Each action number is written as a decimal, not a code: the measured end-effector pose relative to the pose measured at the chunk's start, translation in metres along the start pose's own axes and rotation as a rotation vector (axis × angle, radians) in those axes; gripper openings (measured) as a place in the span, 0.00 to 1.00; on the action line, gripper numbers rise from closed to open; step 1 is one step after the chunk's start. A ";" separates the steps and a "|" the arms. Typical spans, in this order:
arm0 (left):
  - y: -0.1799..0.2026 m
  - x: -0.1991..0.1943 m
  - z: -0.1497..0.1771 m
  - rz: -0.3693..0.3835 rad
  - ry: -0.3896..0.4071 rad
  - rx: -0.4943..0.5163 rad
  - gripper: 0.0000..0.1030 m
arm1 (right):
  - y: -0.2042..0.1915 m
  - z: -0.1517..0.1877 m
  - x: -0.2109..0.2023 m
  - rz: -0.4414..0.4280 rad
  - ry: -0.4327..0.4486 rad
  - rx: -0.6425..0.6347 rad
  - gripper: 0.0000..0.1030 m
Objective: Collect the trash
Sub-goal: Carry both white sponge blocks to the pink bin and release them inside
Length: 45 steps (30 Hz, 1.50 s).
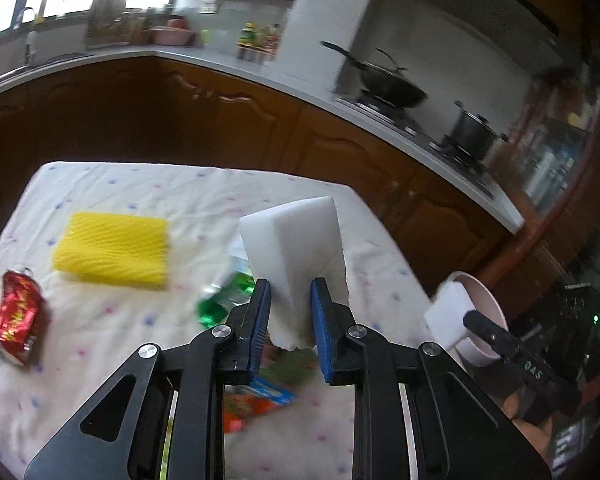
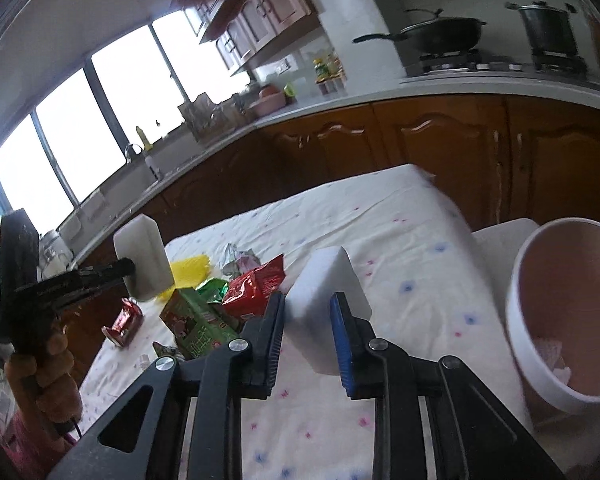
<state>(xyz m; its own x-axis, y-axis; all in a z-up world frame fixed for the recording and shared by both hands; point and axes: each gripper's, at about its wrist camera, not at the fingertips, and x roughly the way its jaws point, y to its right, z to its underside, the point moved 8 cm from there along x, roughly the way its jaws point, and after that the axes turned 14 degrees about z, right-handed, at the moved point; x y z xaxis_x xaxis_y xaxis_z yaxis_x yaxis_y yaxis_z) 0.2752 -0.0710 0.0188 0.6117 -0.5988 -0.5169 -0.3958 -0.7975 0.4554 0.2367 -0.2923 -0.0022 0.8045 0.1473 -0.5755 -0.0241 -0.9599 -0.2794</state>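
You had a white foam block in each claw. Your left claw (image 1: 290, 312) was clamped on one foam block (image 1: 296, 248), held up off the table (image 1: 148, 184) with its free end pointing away from you. Your right claw (image 2: 306, 332) was squeezing a second foam block (image 2: 324, 292), also lifted clear of the cloth.

The pink bucket (image 2: 516, 308) with the white outside stood at the right edge of the table, just right of your right claw. It was tilted toward that camera, and some pale crumpled scraps lay at its bottom; what they were could not be told. In the left wrist view the bucket (image 1: 490, 308) sat behind the right-hand foam block.

Other trash lay on the table. A yellow sponge (image 1: 112, 252) rested flat on the far left, with a crushed red can (image 1: 16, 316) nearer and further left. A green wrapper (image 1: 224, 300) lay just left of your left claw. A green carton (image 2: 196, 320) and a red packet (image 2: 256, 288) lay together in the middle of the table, near the left side of your right claw.
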 end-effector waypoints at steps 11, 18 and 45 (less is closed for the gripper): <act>0.065 0.035 0.026 0.092 -0.085 0.061 0.19 | 0.047 -0.001 -0.041 0.060 0.062 0.076 0.23; 0.092 0.050 0.036 0.122 -0.121 0.088 0.19 | 0.077 0.003 -0.054 0.090 0.075 0.122 0.23; 0.215 0.149 0.051 0.257 -0.261 0.202 0.19 | 0.192 -0.002 -0.082 0.216 0.127 0.284 0.24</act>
<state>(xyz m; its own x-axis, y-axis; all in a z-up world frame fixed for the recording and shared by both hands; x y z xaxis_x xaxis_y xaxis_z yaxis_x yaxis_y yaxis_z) 0.2460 -0.3349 0.0024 0.2922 -0.7579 -0.5832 -0.6552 -0.6029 0.4553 0.1671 -0.4889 -0.0069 0.8294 -0.0992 -0.5498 -0.3505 -0.8588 -0.3737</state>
